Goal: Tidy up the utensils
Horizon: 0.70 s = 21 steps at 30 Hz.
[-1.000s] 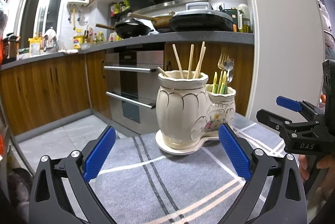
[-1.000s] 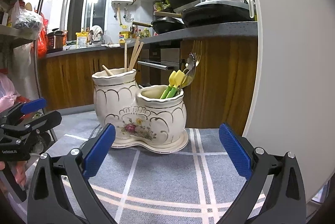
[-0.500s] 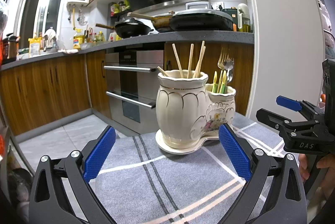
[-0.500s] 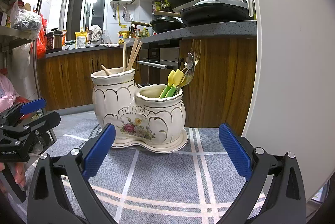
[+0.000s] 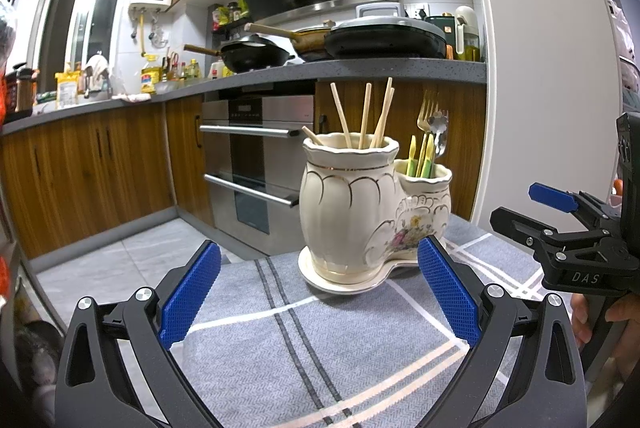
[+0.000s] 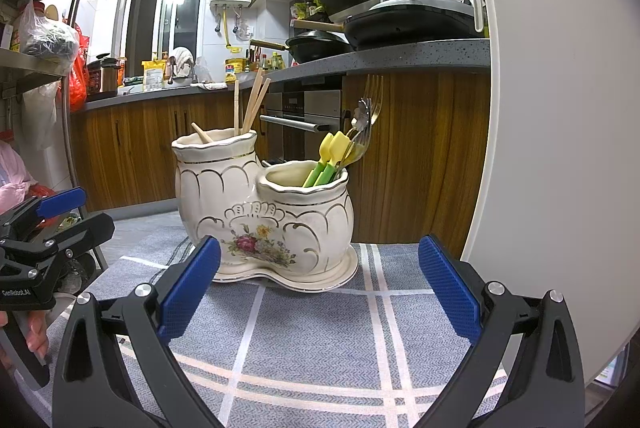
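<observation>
A cream ceramic double utensil holder [image 5: 360, 203] [image 6: 264, 211] stands on its saucer on a grey checked tablecloth [image 5: 320, 340] [image 6: 312, 340]. Its tall pot holds several wooden chopsticks [image 5: 366, 115] [image 6: 250, 105]. The short pot holds a gold fork and spoon [image 5: 434, 123] [image 6: 366, 115] and yellow-green handled utensils [image 5: 422, 157] [image 6: 328, 159]. My left gripper [image 5: 318, 302] is open, a short way in front of the holder, with nothing between its blue pads. My right gripper [image 6: 318, 296] is open too, facing the holder from the other side, and shows at the right edge [image 5: 556, 211] of the left wrist view.
A white wall or pillar [image 6: 552, 147] rises close on the right of the table. Behind the holder are wooden cabinets, a built-in oven [image 5: 256, 163] and a counter with pans [image 5: 360, 39]. A metal shelf [image 6: 36, 67] with bags stands on the left. A hand [image 6: 34, 336] grips the left tool.
The right wrist view has crept slightly closer to the holder. The left gripper has held still. Both grippers stay open.
</observation>
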Tool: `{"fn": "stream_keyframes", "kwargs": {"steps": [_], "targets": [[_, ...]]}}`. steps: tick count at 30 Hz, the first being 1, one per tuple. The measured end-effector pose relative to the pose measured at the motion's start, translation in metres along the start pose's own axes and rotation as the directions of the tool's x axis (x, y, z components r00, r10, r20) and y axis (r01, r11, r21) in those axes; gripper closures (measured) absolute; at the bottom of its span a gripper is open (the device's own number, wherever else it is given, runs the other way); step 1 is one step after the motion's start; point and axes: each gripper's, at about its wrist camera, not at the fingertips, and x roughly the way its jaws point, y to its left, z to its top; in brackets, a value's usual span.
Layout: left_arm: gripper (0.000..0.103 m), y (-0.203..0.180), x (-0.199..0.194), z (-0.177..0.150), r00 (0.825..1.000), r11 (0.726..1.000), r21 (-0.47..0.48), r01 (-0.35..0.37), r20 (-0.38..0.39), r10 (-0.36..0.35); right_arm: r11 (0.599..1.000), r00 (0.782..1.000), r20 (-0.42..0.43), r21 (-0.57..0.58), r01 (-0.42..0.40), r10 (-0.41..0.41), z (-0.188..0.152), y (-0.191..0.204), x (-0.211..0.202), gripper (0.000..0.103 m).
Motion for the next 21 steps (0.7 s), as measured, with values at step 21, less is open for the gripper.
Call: {"fn": "stream_keyframes", "kwargs": {"steps": [21], "targets": [[0.005,0.0026,-0.0011,-0.0016,1.0,1.0,-0.002,-0.008,-0.003,0.008,1.0,1.0,-0.001,0.0,-0.001,0.001,0.0005,-0.0001,0.0,0.005]]}}
